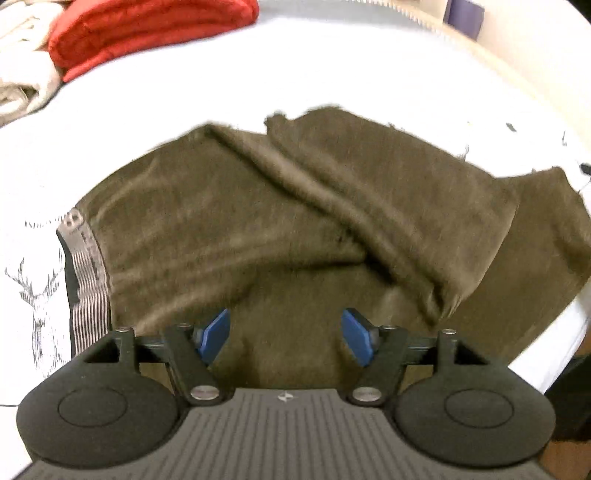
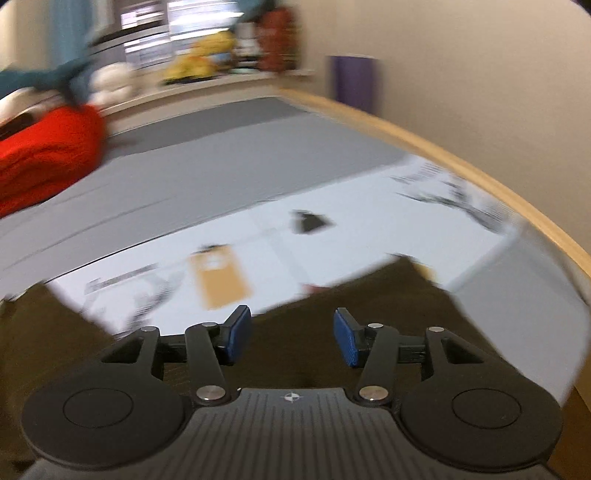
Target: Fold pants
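Olive-brown pants (image 1: 295, 229) lie spread on a white bed sheet (image 1: 221, 92), with one leg folded diagonally across the other and the striped grey waistband (image 1: 86, 280) at the left. My left gripper (image 1: 284, 338) hovers over the near part of the pants, its blue pads apart with nothing between them. In the blurred right wrist view, my right gripper (image 2: 291, 338) stands open above a corner of the same brown cloth (image 2: 295, 332), holding nothing.
A folded red garment (image 1: 147, 33) and cream cloth (image 1: 22, 74) lie at the far left of the bed. A wooden bed edge (image 2: 461, 162) runs along the right. The sheet (image 2: 332, 240) carries printed drawings. A purple object (image 2: 354, 81) stands by the wall.
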### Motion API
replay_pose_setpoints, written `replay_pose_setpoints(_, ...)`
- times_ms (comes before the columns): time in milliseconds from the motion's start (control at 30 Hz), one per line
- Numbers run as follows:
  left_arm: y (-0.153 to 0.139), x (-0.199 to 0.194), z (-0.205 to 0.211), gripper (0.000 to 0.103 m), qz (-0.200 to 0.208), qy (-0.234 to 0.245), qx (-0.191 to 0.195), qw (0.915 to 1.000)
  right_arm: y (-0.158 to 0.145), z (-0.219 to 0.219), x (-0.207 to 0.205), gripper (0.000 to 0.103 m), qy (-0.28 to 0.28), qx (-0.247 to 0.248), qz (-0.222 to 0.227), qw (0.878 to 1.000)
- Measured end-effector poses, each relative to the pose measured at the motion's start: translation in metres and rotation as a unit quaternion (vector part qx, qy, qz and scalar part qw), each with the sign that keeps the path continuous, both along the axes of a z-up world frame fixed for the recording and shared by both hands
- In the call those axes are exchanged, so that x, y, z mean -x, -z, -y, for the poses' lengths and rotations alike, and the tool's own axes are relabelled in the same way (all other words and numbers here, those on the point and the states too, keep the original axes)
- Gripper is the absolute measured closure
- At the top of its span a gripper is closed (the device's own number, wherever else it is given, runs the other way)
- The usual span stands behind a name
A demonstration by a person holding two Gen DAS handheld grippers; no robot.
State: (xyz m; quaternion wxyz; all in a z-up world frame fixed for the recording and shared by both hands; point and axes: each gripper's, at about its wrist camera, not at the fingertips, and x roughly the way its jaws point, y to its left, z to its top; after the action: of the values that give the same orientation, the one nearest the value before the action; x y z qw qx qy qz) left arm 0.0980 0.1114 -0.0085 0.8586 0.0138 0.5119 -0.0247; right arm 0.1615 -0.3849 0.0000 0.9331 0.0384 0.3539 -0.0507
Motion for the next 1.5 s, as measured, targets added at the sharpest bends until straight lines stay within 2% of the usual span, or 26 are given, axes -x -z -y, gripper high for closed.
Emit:
replay_pose_setpoints(167, -0.010, -0.018, 0.014, 0.030, 0.018, -0.002, -0.003, 0.9998, -0.001, -0.056, -0.019, 0.050, -0.074, 0.017, -0.004, 0.997)
replay_pose_setpoints(300, -0.015, -0.025, 0.023, 0.031, 0.030, -0.005, 0.003, 0.9995, -0.002, -0.091, -0.035, 0.049, -0.108, -0.009, -0.010, 0.994)
replay_pose_setpoints(333, -0.014, -0.026, 0.022, 0.034, 0.033, -0.005, 0.004, 0.9994, -0.001, -0.100, -0.038, 0.049, -0.114, -0.014, -0.011, 0.993)
replay_pose_setpoints(433, -0.014, -0.033, 0.020, 0.045, 0.036, -0.012, 0.010, 0.9992, 0.003, -0.128, -0.052, 0.046, -0.141, -0.025, -0.017, 0.990)
replay_pose_setpoints(567, -0.013, -0.039, 0.017, 0.045, 0.036, -0.020, 0.011, 0.9991, 0.013, -0.156, -0.073, 0.031, -0.182, -0.047, -0.045, 0.981)
replay_pose_setpoints(700, -0.012, -0.043, 0.013, 0.044, 0.034, -0.032, 0.010, 0.9989, 0.020, -0.179, -0.090, 0.031, -0.206, -0.043, -0.048, 0.977)
replay_pose_setpoints(867, -0.010, -0.045, 0.008, 0.043, 0.029, -0.042, 0.007, 0.9987, 0.033, -0.197, -0.113, 0.030, -0.221, -0.059, -0.070, 0.971)
replay_pose_setpoints(933, -0.008, -0.045, 0.006, 0.043, 0.027, -0.045, 0.004, 0.9986, 0.042, -0.203, -0.122, 0.027, -0.235, -0.058, -0.077, 0.967)
replay_pose_setpoints(1000, -0.007, -0.046, 0.005, 0.041, 0.026, -0.046, 0.002, 0.9986, 0.054, -0.210, -0.130, 0.023, -0.260, -0.061, -0.099, 0.959)
replay_pose_setpoints(1133, -0.001, -0.050, 0.001, 0.040, 0.017, -0.054, -0.005, 0.9984, 0.077, -0.221, -0.144, 0.022, -0.277, -0.057, -0.139, 0.949)
replay_pose_setpoints(1267, 0.003, -0.055, -0.003, 0.036, 0.013, -0.063, -0.006, 0.9979, 0.077, -0.232, -0.144, 0.021, -0.302, -0.048, -0.136, 0.942)
replay_pose_setpoints(1333, 0.004, -0.058, -0.004, 0.036, 0.013, -0.064, -0.006, 0.9978, 0.076, -0.234, -0.146, 0.022, -0.303, -0.033, -0.131, 0.944)
replay_pose_setpoints(1467, 0.006, -0.063, -0.001, 0.035, 0.011, -0.067, -0.006, 0.9977, 0.076, -0.230, -0.148, 0.023, -0.296, -0.042, -0.126, 0.946)
replay_pose_setpoints(1500, 0.006, -0.064, 0.001, 0.034, 0.010, -0.067, -0.006, 0.9977, 0.077, -0.229, -0.150, 0.026, -0.297, -0.044, -0.128, 0.945)
